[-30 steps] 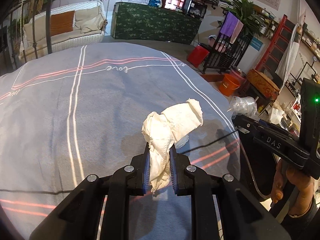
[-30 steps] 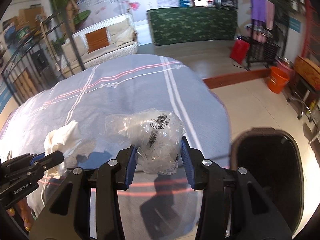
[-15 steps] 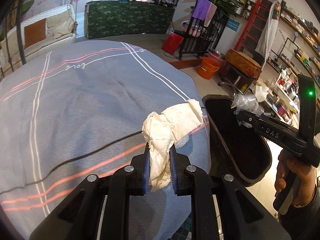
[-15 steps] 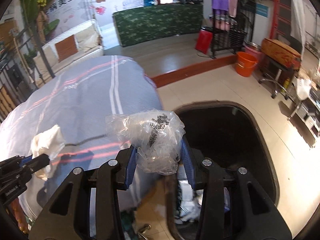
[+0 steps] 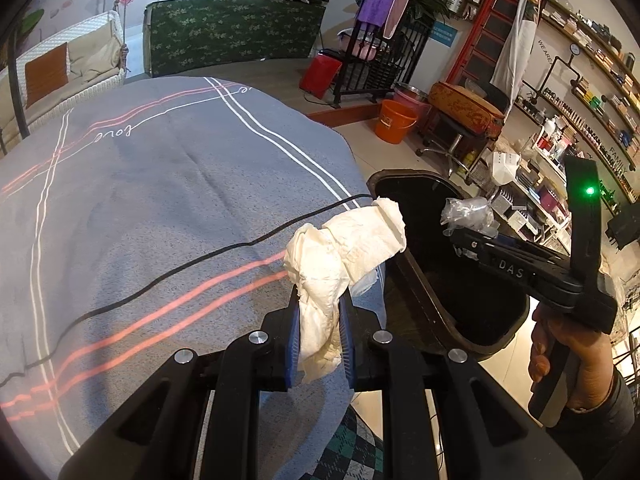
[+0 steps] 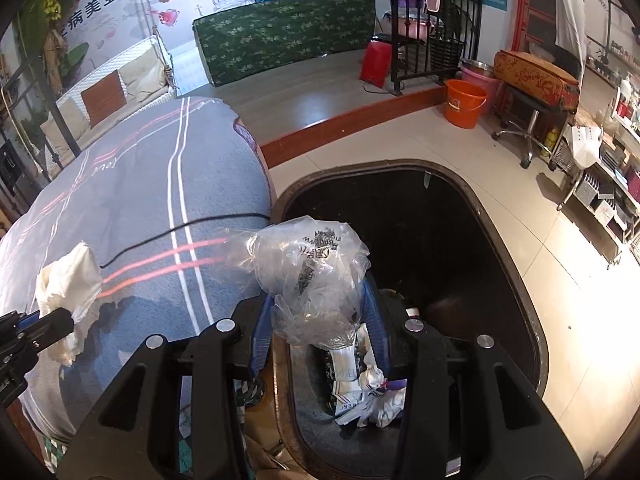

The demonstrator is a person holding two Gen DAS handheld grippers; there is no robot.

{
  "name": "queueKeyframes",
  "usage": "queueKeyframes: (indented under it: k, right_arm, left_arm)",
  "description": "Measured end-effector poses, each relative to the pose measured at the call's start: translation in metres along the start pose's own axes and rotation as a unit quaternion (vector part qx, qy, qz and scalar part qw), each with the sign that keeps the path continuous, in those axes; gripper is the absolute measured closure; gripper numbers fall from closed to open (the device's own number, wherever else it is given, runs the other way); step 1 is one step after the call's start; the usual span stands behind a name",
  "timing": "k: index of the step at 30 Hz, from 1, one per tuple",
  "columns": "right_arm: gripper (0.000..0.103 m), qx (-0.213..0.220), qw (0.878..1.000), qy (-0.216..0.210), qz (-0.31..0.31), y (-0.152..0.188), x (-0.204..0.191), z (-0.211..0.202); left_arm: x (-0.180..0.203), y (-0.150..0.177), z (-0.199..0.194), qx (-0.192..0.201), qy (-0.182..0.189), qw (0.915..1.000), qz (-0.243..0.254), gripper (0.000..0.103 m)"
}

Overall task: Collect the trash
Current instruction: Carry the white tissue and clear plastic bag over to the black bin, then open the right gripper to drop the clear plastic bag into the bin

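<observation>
**Both loads at the bin, ready to drop**

Left wrist view: the left gripper (image 5: 320, 332) is clamped on a crumpled white tissue (image 5: 340, 256), which hangs over the edge of the grey striped bedcover (image 5: 160, 200), just short of the black trash bin (image 5: 472, 344). To drop it cleanly, I judge this hand should carry further over the bin's mouth before letting go; released here, the tissue could land on the cover or the floor.

Right wrist view: the right gripper (image 6: 320, 324) grips a crumpled clear plastic bag (image 6: 312, 272) directly above the bin's opening, where paper scraps (image 6: 360, 384) already lie. The bag is light and springy, so opening the jaws wide and pausing should let it fall free rather than cling to a pad
</observation>
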State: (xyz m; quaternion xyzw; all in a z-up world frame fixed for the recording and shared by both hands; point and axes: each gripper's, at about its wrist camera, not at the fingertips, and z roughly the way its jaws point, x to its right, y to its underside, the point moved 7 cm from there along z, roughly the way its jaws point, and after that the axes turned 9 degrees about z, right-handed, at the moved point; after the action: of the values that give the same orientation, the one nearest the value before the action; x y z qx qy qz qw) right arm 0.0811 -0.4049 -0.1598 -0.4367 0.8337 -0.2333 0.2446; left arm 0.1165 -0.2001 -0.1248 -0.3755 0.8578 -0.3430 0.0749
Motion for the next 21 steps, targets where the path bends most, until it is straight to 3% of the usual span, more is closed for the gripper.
queueKeyframes:
  k: [15, 17, 21]
  right_arm:
    - [0.06, -0.061, 0.997, 0.029, 0.041, 0.023, 0.027, 0.036]
    - [0.053, -0.061, 0.996, 0.037, 0.052, 0.023, 0.032, 0.036]
    - [0.048, -0.052, 0.996, 0.036, 0.066, 0.022, 0.037, 0.034]
  left_arm:
    - [0.005, -0.002, 0.005, -0.005, 0.006, 1.0, 0.003, 0.085]
    - [0.006, -0.002, 0.005, -0.006, 0.006, 1.0, 0.003, 0.085]
    - [0.007, -0.001, 0.006, -0.007, 0.005, 1.0, 0.004, 0.085]
